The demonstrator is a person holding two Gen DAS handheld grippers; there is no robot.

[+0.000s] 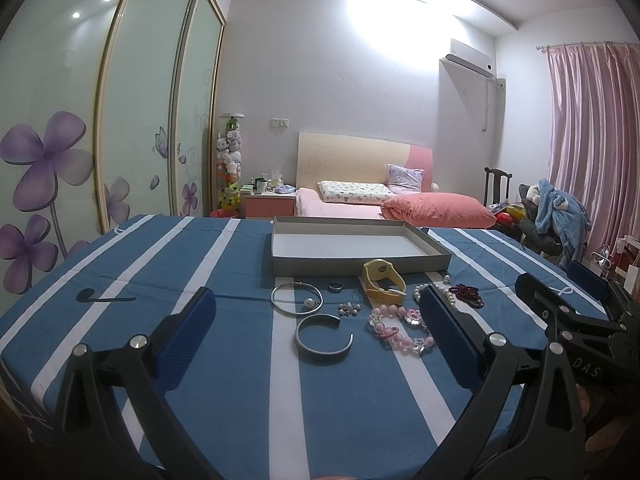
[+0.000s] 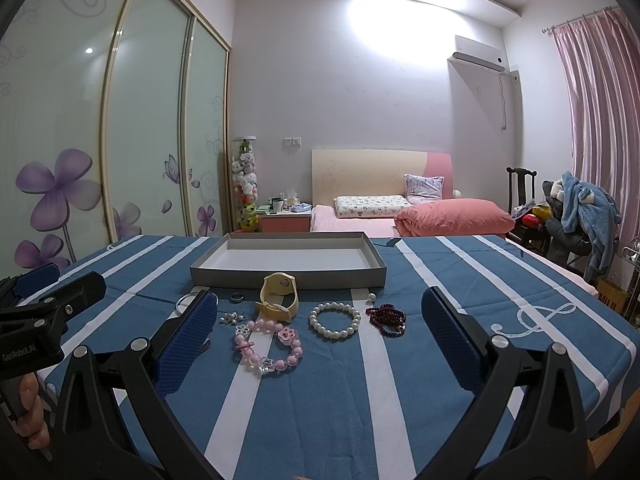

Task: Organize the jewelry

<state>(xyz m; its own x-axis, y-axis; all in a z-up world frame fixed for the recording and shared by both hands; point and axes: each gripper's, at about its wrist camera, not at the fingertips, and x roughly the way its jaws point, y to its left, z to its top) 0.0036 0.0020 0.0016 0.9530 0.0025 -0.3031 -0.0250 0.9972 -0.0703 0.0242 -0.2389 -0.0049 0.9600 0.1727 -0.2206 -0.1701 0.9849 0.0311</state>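
Both hand-held grippers hover over the striped counter [image 2: 460, 280], jaws wide apart, nothing held: left hand-held gripper [image 1: 316, 316], right hand-held gripper [image 2: 320, 316]. Jewelry lies loose on the cloth in front of the empty grey tray [image 2: 288, 272]: yellow watch [image 2: 278, 292], pearl bracelet [image 2: 335, 319], pink bead bracelet [image 2: 268, 344], dark red beads [image 2: 387, 316], small ring [image 2: 237, 297], silver cuff [image 1: 323, 340], thin bangle with pearl [image 1: 297, 298], small earrings cluster [image 1: 349, 309].
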